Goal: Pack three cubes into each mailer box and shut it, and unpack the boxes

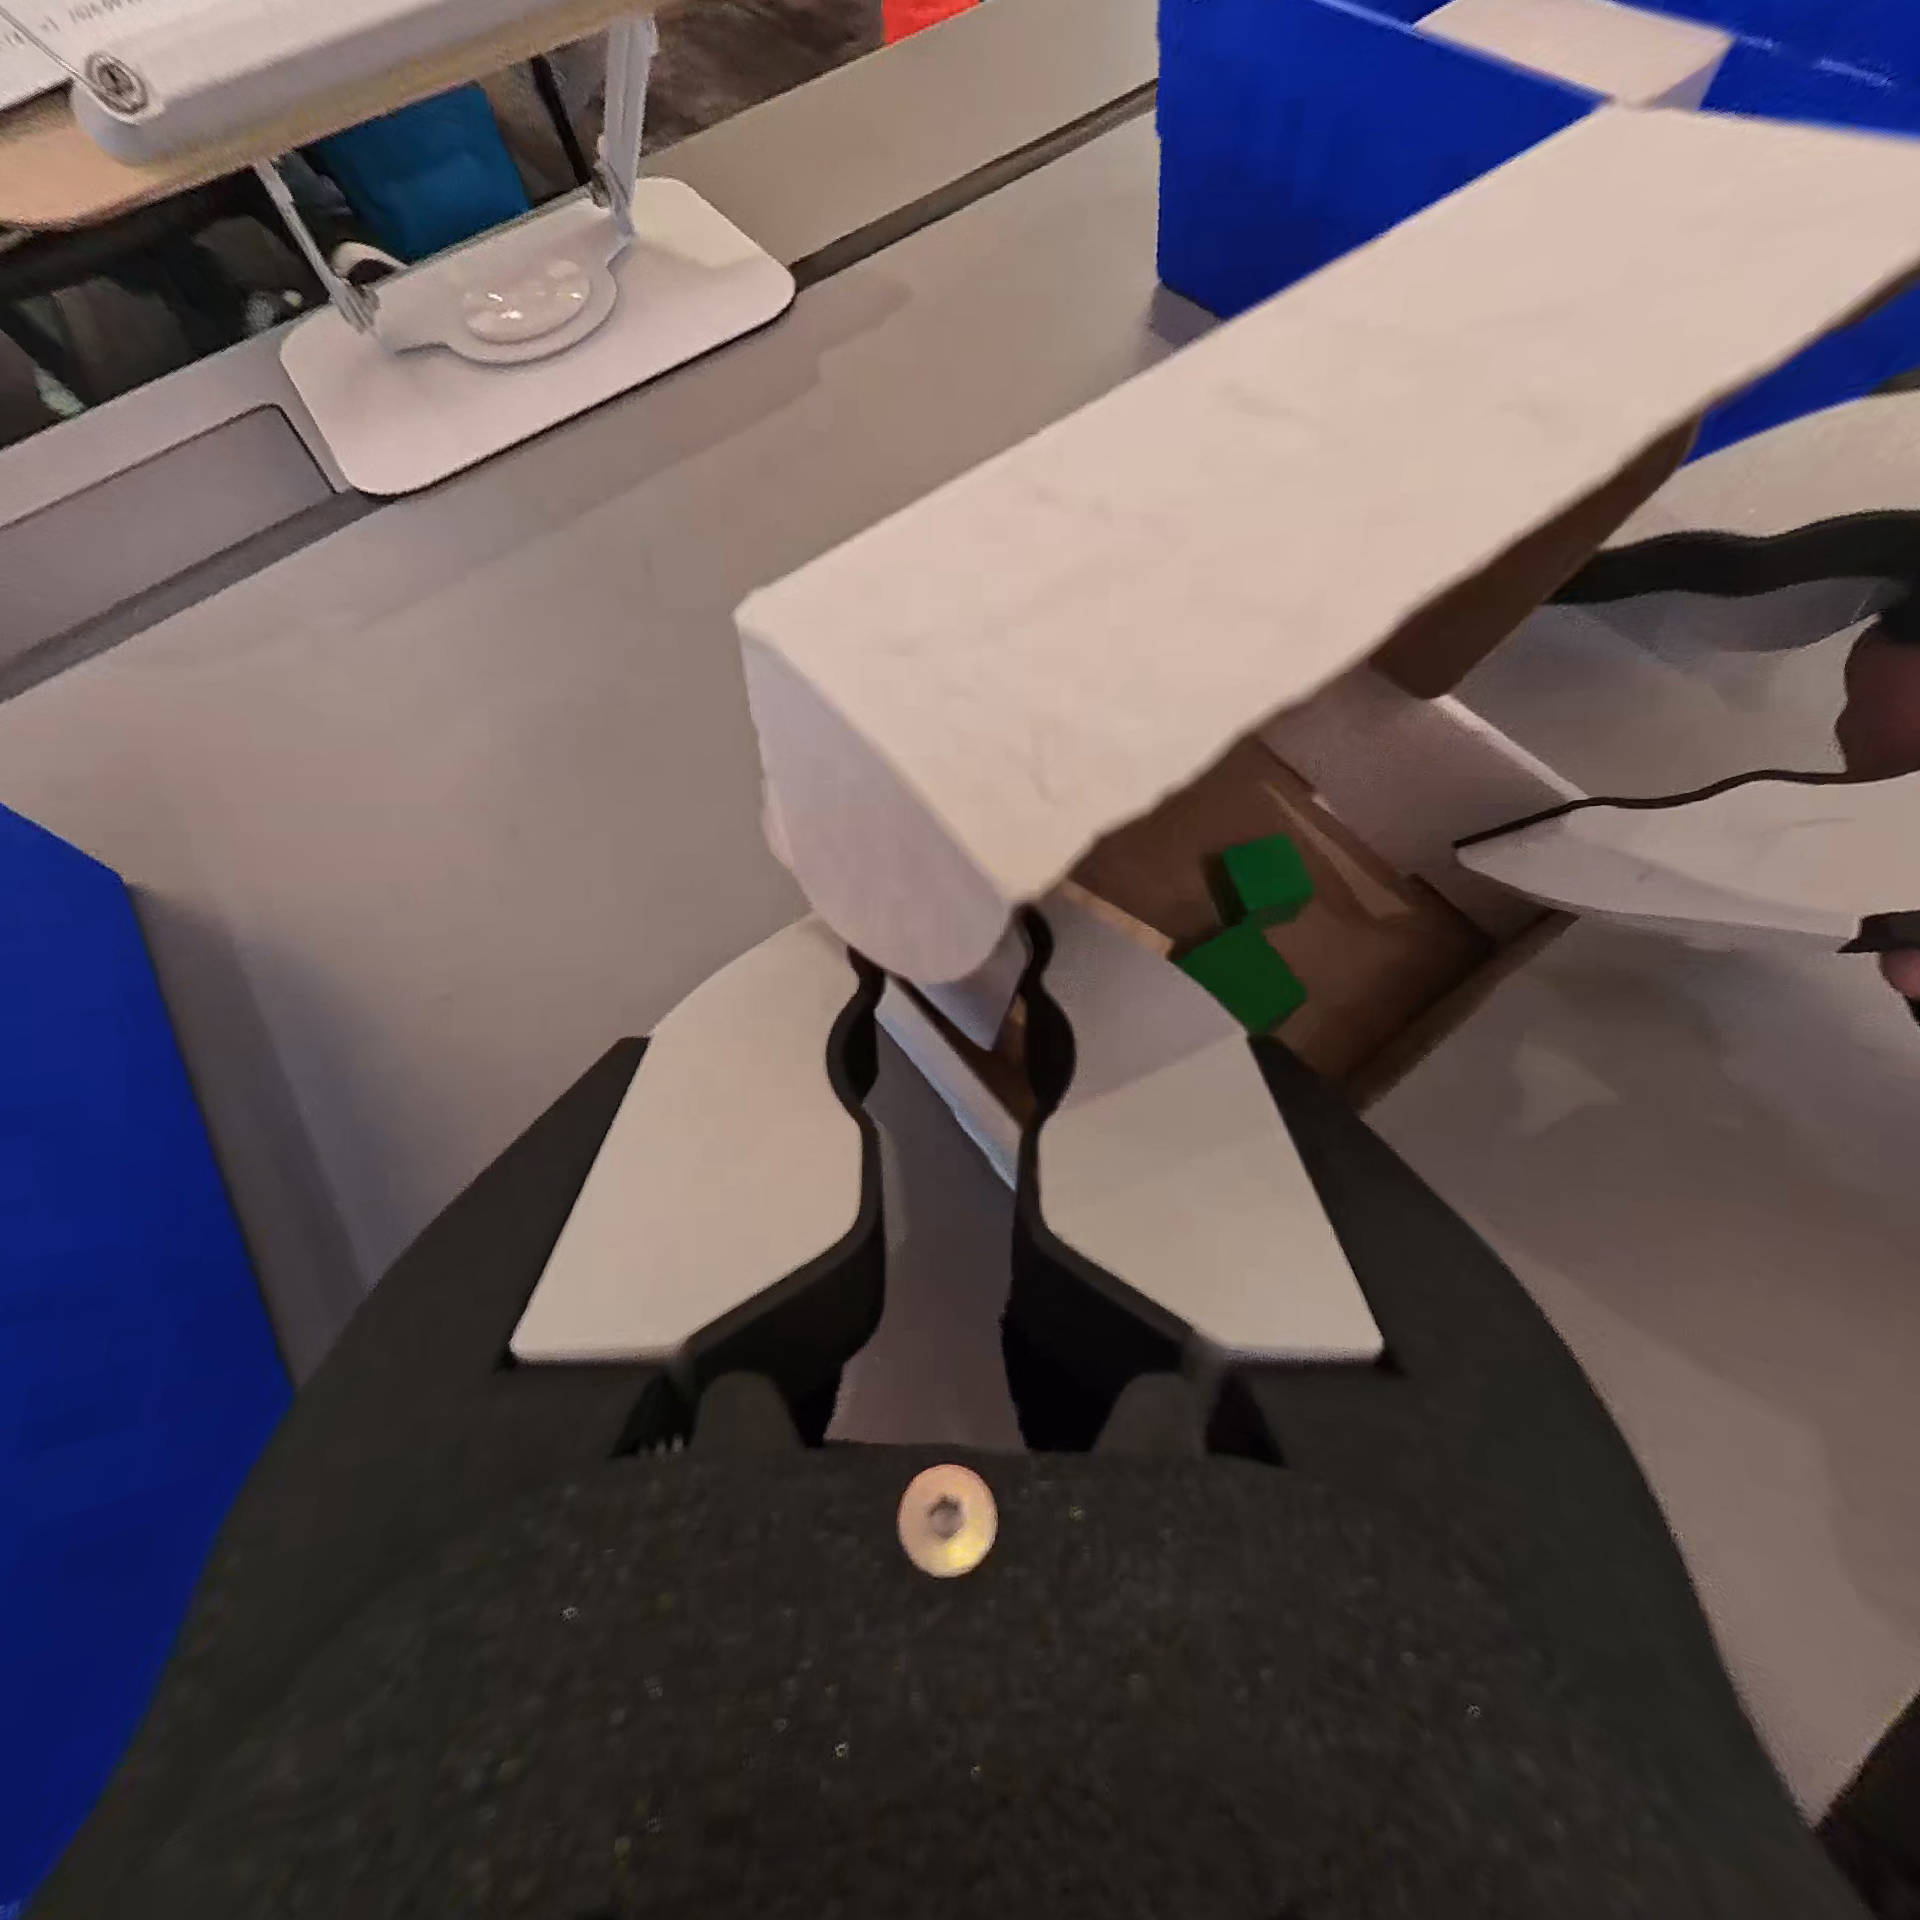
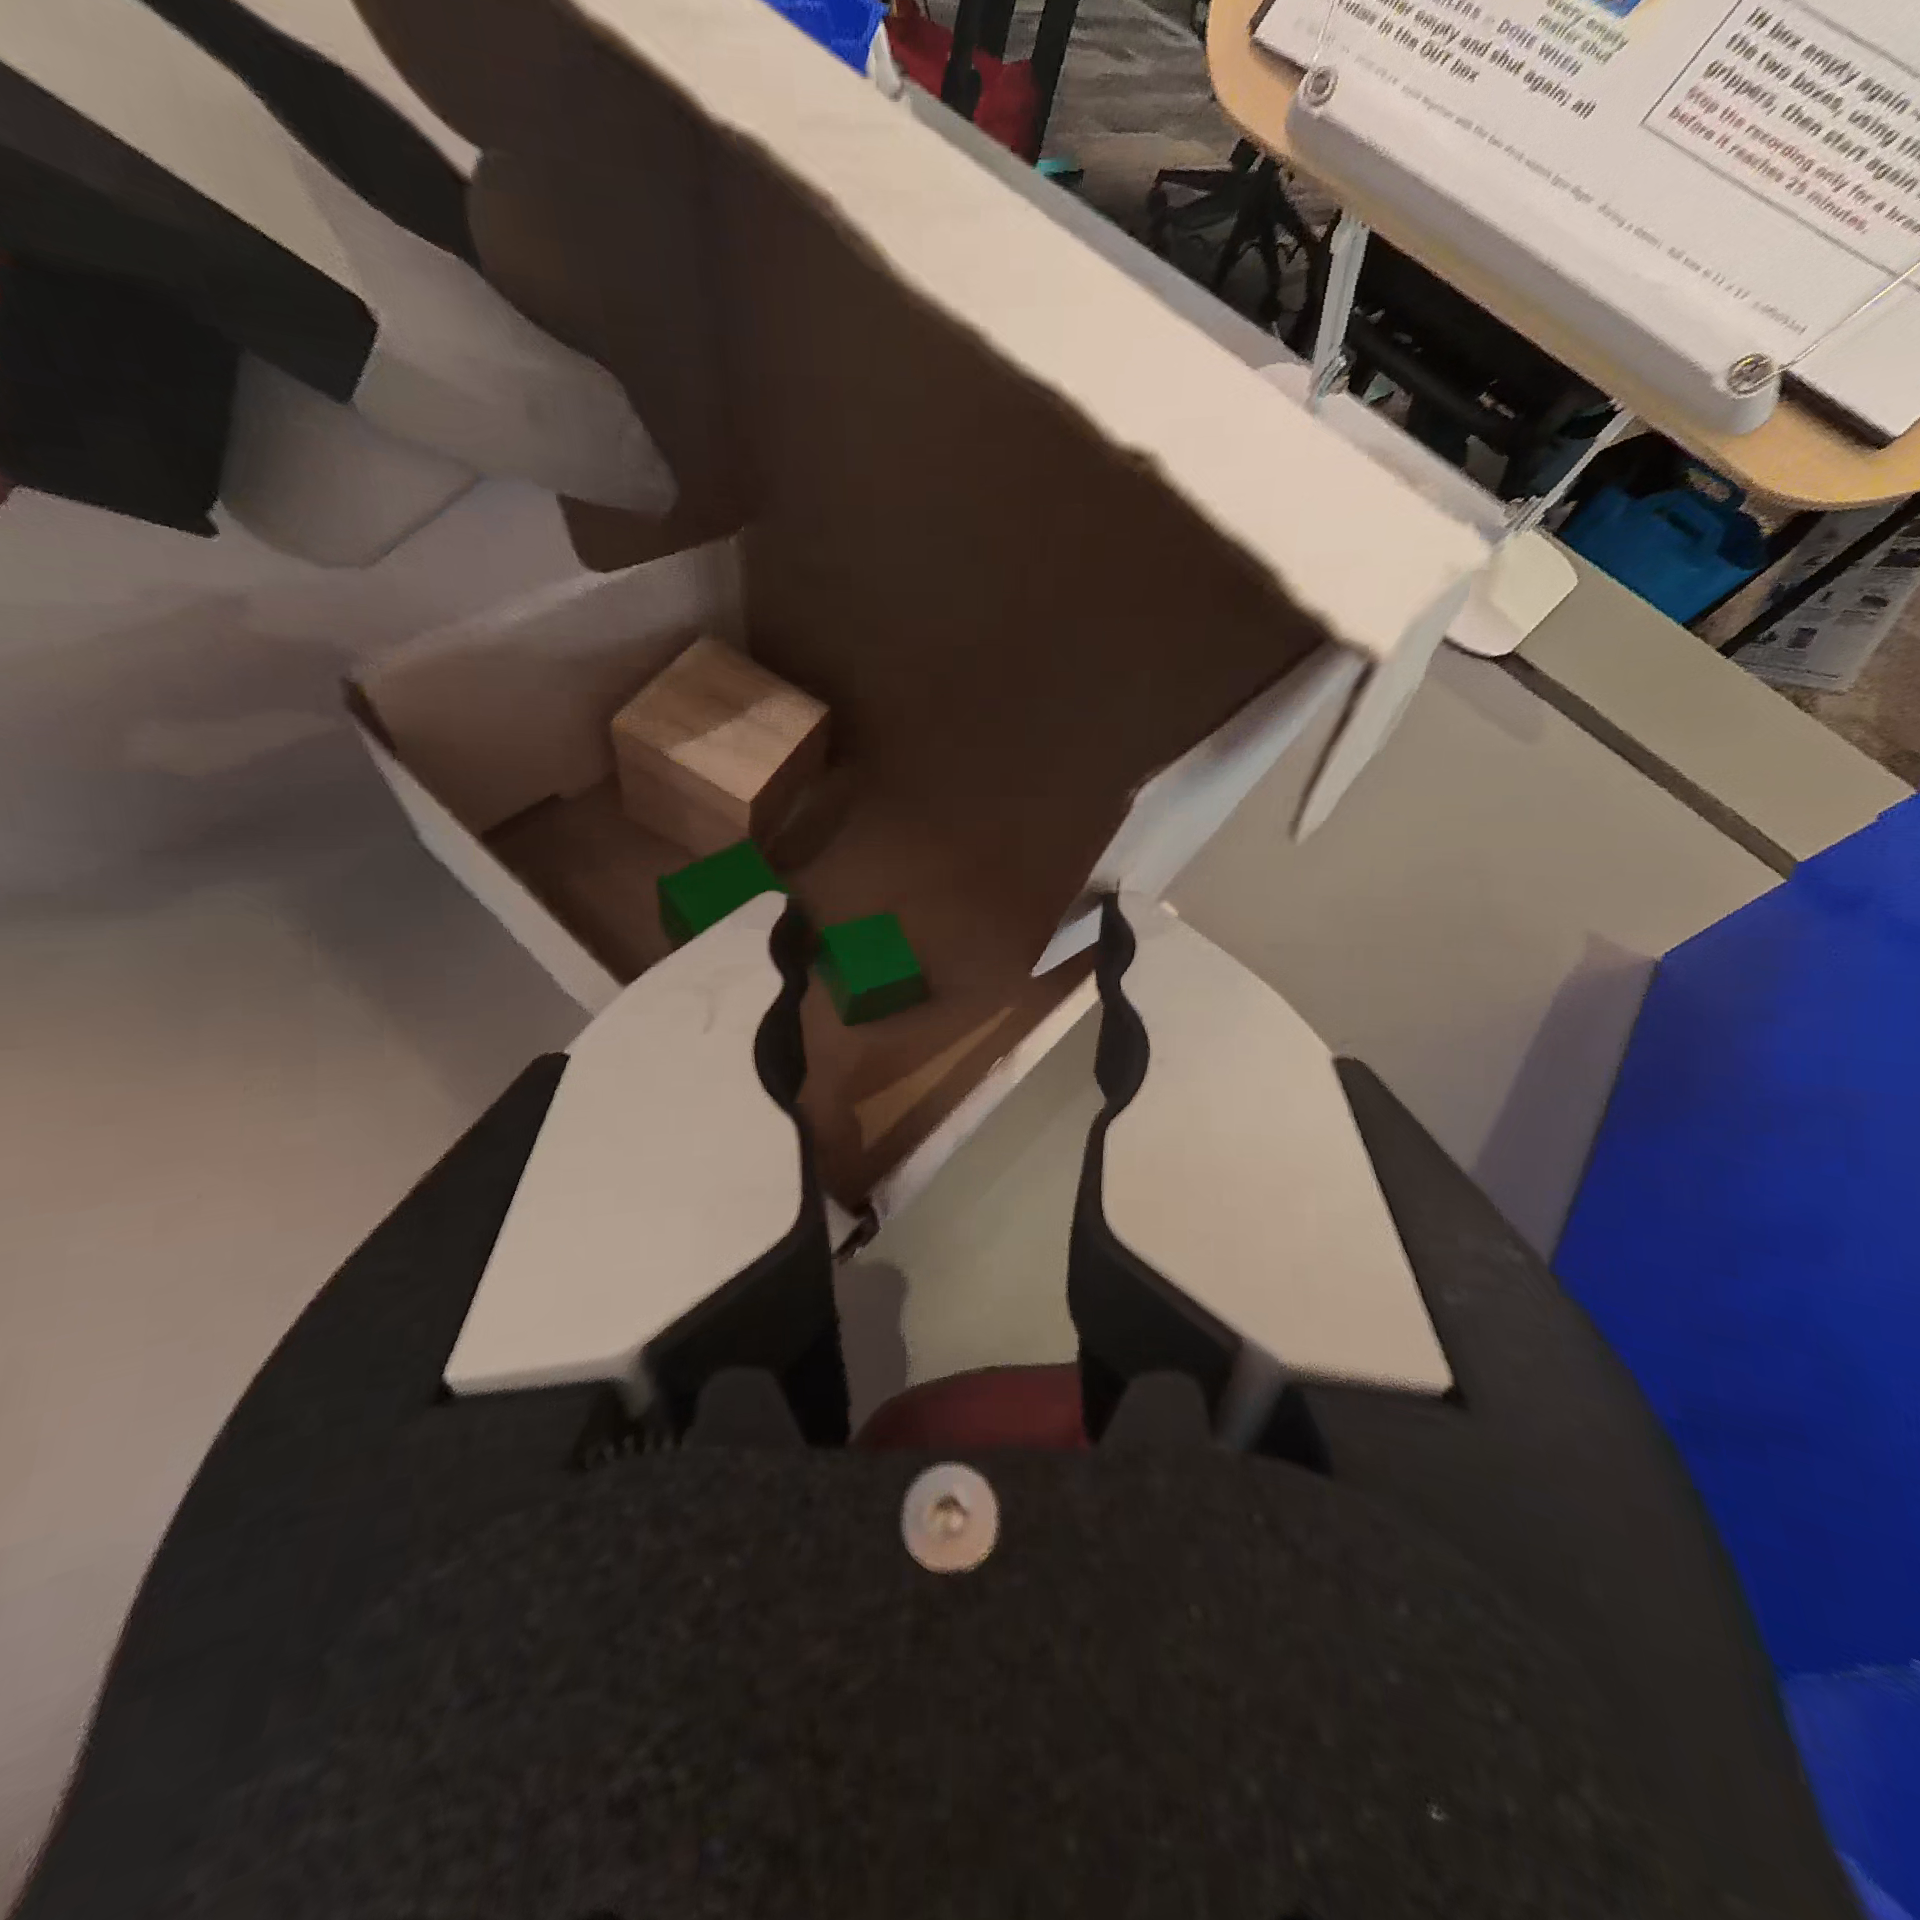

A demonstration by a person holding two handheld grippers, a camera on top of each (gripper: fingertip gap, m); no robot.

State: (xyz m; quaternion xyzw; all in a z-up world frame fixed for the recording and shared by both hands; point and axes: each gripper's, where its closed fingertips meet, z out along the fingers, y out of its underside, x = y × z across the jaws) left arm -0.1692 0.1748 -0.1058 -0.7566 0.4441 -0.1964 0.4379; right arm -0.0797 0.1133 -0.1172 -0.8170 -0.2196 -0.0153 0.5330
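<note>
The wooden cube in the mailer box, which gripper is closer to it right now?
Probably right. The right gripper hangs open over the mailer box, near the wooden cube. The left gripper pinches the lid flap at the box's edge.

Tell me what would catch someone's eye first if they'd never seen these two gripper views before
Most striking is the white mailer box in the middle of the table, its brown-lined lid raised. Inside lie two green cubes and a pale wooden cube. The left gripper pinches a lid flap at the near corner, the right gripper stands open at the box's mouth, and bright blue bins frame the scene.
</note>
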